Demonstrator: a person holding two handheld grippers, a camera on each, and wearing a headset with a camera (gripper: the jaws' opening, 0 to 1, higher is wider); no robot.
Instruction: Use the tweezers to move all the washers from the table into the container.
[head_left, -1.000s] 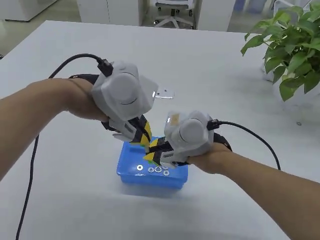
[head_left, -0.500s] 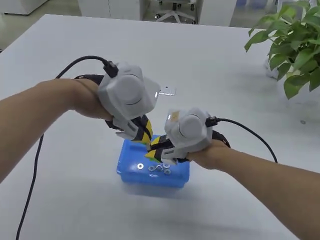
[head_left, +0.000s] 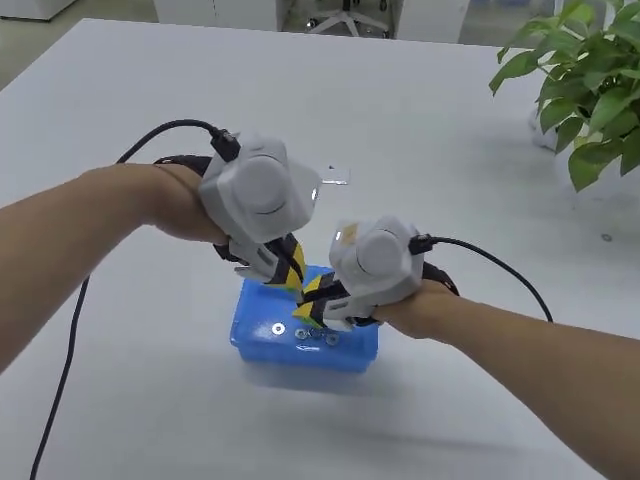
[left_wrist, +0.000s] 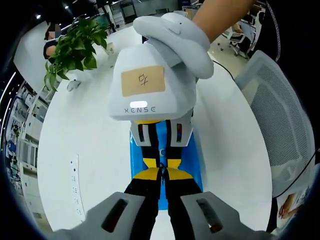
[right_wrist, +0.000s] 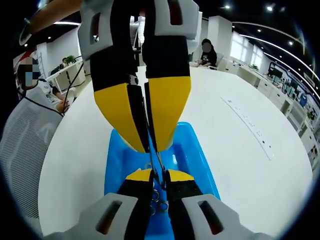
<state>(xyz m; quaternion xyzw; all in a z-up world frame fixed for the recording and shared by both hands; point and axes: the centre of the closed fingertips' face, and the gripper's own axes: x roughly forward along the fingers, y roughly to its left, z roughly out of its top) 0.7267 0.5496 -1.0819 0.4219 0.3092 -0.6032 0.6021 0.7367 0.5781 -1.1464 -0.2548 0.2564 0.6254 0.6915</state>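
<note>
Lying in the blue container (head_left: 300, 357), several washers (head_left: 278, 328) sit at 6 o'clock of the right gripper (head_left: 314, 308), its jaws pinched narrow on the tweezers (right_wrist: 154, 162); at 11 o'clock the left gripper (head_left: 288, 272) clamps the same tweezers; a plant (head_left: 590, 90) stands at 2 o'clock

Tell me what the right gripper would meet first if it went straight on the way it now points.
The left gripper: its yellow jaws stand right ahead of the right gripper, nearly tip to tip, both shut on the tweezers. The container seems to lie below that line.
</note>
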